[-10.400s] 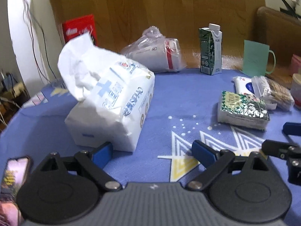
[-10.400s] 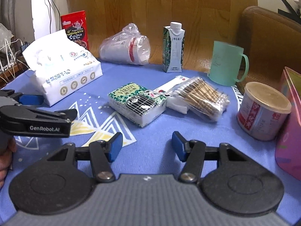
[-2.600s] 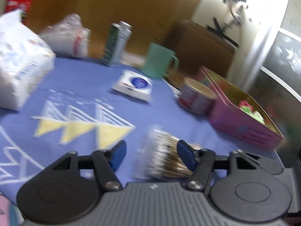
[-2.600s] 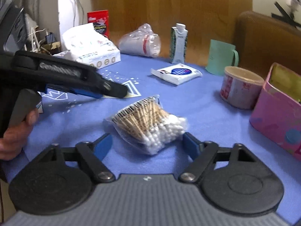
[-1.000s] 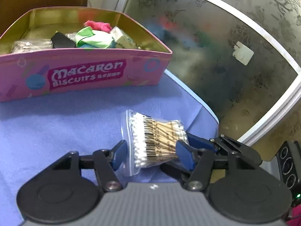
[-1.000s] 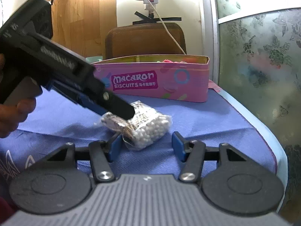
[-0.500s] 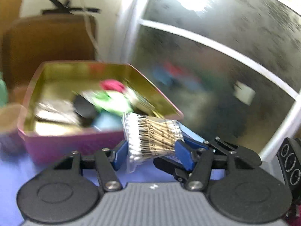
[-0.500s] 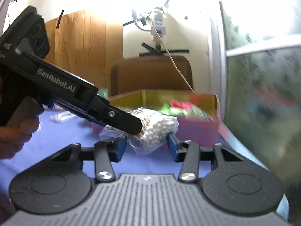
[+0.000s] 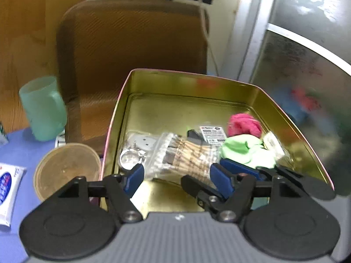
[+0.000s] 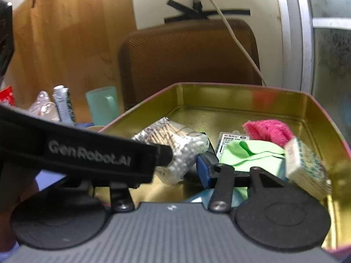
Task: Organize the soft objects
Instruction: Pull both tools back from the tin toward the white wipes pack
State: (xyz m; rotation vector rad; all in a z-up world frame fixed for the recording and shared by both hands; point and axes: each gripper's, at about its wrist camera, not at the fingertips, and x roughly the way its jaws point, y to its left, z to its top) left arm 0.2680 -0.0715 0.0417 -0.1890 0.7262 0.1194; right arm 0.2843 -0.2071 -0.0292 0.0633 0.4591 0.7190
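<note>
A clear bag of cotton swabs (image 9: 186, 160) lies tilted inside the open pink tin (image 9: 122, 114), on small packets near its front. My left gripper (image 9: 177, 178) straddles the bag. Its jaws are opening, and the blue pads stand off the bag's ends. My right gripper (image 10: 170, 171) comes in from the right across the same bag (image 10: 175, 151), its jaws also opening. Its left finger is hidden behind a black finger (image 10: 87, 153) of the left gripper. A pink cloth (image 9: 243, 125) and a green cloth (image 9: 241, 151) lie in the tin's right half.
A patterned tissue pack (image 10: 307, 171) leans at the tin's right wall. Left of the tin stand a round can (image 9: 65, 171), a green mug (image 9: 43, 107) and a wipes pack (image 9: 6, 188). A brown chair back (image 9: 131, 43) rises behind. A carton (image 10: 63, 103) stands far left.
Both grippers carried the swab bag up from the table's edge and over the tin. Their jaws have widened, and the bag now rests inside the tin.
</note>
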